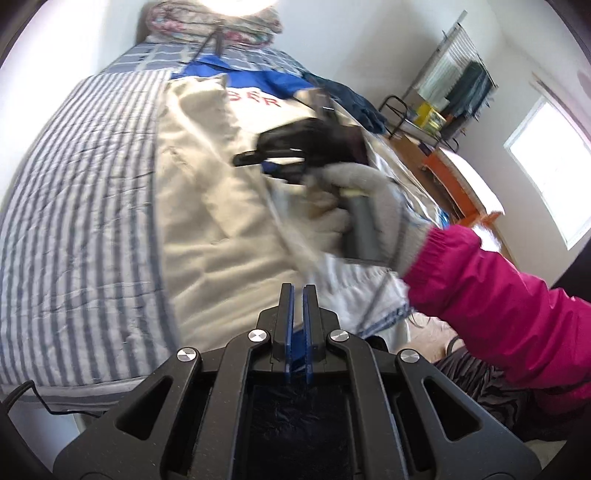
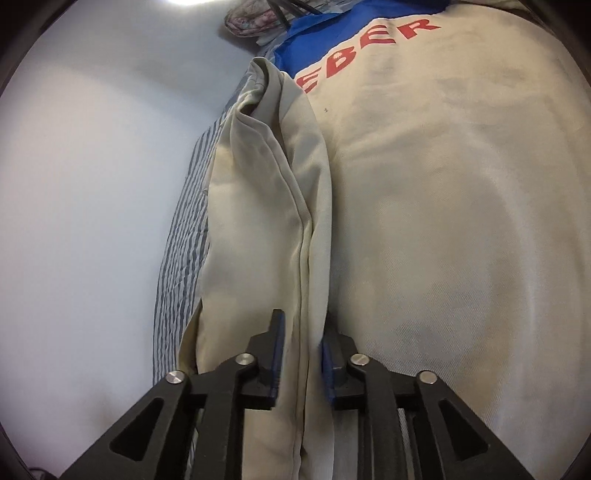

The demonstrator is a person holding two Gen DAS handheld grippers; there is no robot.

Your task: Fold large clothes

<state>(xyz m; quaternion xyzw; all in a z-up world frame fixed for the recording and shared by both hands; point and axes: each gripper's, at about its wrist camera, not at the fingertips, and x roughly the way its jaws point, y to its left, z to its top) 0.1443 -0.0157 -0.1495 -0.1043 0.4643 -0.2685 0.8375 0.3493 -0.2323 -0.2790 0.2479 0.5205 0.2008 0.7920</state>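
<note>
A large cream jacket [image 1: 221,206] with a blue yoke and red letters lies spread on the striped bed [image 1: 81,221]. It fills the right wrist view [image 2: 443,221]. Its sleeve [image 2: 280,206] lies folded along the body. My right gripper [image 2: 300,339] has its jaws on either side of the sleeve's lower end, closed on the fabric. In the left wrist view the right gripper [image 1: 255,158] shows blurred over the jacket, held by a gloved hand [image 1: 373,206] in a pink sleeve. My left gripper [image 1: 297,295] is shut and empty above the jacket's near hem.
A rolled floral quilt [image 1: 218,22] lies at the bed's far end. A white wall [image 2: 92,184] runs along the bed's left side. A metal rack [image 1: 436,110] and an orange table [image 1: 454,184] stand on the right, under a window [image 1: 554,170].
</note>
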